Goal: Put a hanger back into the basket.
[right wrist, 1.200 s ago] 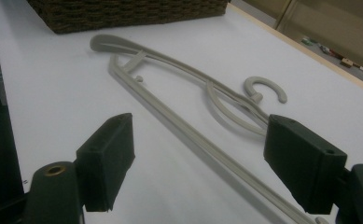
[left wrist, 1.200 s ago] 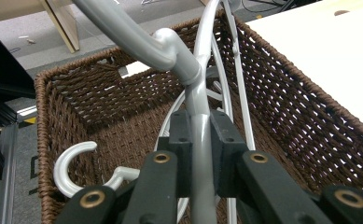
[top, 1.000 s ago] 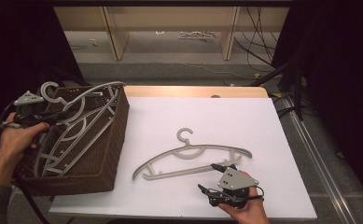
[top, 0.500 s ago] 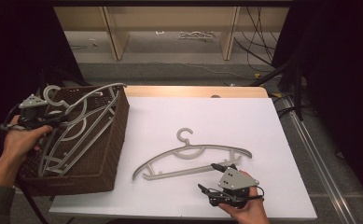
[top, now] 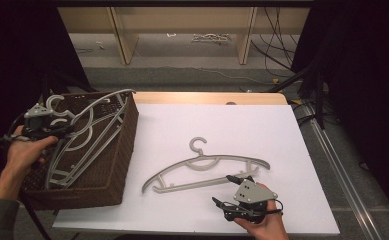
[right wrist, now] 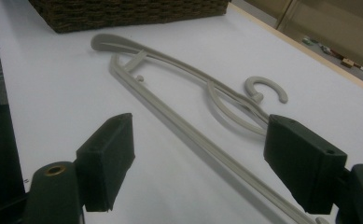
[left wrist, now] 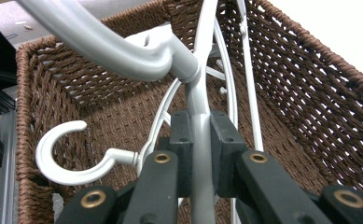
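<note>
Gripping a grey hanger point(left wrist: 123, 46) by a thin bar, the left gripper point(left wrist: 200, 154) has its fingers point(left wrist: 226, 149) clamped tight over the wicker basket point(top: 117, 170) at the counter's point(top: 282, 125) left edge. More hangers lie inside. The right gripper point(top: 234, 189), near edge, fingers point(right wrist: 109, 158) spread wide, empty, sits just near of a second hanger point(top: 207, 167) lying flat mid-counter.

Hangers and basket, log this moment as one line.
left gripper: shut on hanger over wicker basket | right gripper: open, beside table hanger | table
</note>
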Motion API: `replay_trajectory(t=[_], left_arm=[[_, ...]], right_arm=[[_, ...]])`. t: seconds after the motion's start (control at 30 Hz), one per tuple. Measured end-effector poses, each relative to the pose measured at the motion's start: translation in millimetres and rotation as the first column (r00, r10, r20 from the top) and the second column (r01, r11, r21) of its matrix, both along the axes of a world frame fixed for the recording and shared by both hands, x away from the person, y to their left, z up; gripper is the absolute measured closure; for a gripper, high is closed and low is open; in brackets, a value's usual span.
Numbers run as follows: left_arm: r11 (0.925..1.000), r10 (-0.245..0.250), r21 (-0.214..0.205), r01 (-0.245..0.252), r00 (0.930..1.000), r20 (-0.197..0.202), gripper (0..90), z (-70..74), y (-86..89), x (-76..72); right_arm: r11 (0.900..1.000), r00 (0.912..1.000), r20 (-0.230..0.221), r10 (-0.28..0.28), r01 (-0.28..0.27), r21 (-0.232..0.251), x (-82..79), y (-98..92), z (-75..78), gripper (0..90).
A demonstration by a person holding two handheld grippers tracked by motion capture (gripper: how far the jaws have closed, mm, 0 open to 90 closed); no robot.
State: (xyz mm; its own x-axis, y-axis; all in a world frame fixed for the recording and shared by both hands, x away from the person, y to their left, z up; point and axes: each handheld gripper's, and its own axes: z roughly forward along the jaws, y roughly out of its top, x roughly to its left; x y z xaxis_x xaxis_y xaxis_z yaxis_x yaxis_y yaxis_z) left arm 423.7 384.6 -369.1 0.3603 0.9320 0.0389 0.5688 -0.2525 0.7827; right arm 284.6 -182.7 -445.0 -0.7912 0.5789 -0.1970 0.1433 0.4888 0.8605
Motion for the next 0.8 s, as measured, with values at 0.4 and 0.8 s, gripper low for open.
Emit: replay_trajectory(t=[0.4, 0.8], left_arm=[[0.9976, 0.013, 0.069, -0.009, 0.9980, -0.062, 81.7, -6.0, 4.4, 4.8], [0.9964, 0.022, 0.083, -0.014, 0.9953, -0.094, 81.8, -21.6, -1.3, 9.3]], right_arm=[[1.0000, 1.0000, -0.001, 0.000, 0.000, 0.000, 0.0, 0.1, 0.0, 25.5], [1.0000, 1.0000, 0.002, -0.003, 0.003, 0.003, 0.4, -0.8, 0.5, 25.5]])
